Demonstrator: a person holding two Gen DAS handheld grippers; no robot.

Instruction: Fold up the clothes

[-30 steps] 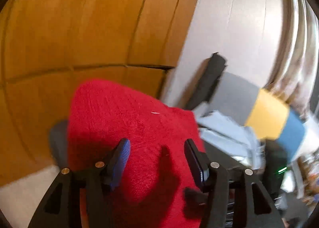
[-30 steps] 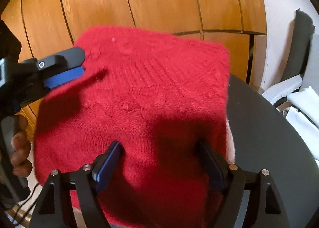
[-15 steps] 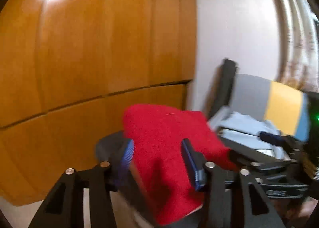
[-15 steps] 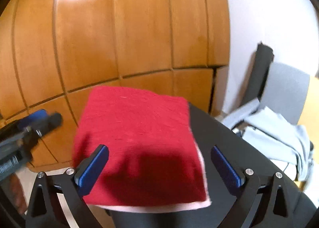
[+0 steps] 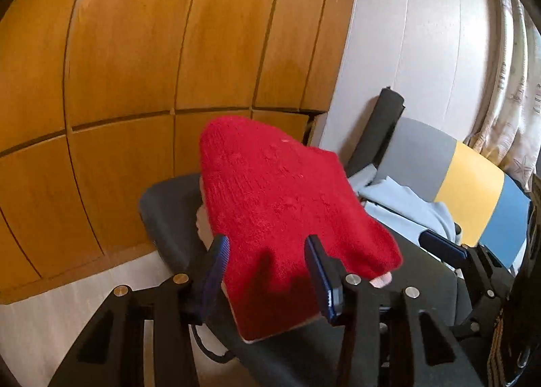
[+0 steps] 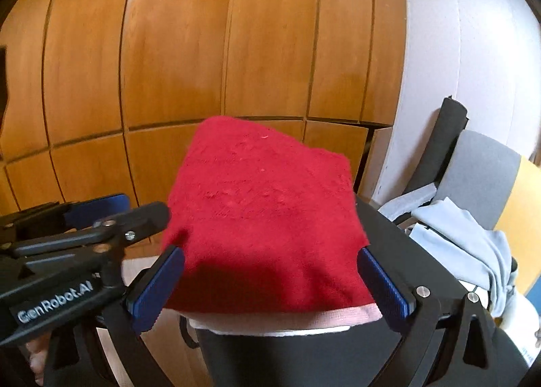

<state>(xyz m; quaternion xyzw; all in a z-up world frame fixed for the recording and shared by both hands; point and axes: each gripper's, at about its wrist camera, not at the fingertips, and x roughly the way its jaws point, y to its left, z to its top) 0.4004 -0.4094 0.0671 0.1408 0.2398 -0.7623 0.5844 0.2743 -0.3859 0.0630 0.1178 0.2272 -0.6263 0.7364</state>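
Red knit sweater folded, lying on dark bench, pink and white layers showing under its near edge. Right gripper spread wide, jaws just opened, touching nothing. Left gripper released, jaws just narrowing, sweater beyond them ungripped. Pale blue garment right of sweater on chair.

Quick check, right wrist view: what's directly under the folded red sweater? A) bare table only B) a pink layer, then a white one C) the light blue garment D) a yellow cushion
B: below the red sweater a pink layer shows along its near edge, with a white layer peeking out beneath, all on the dark table.
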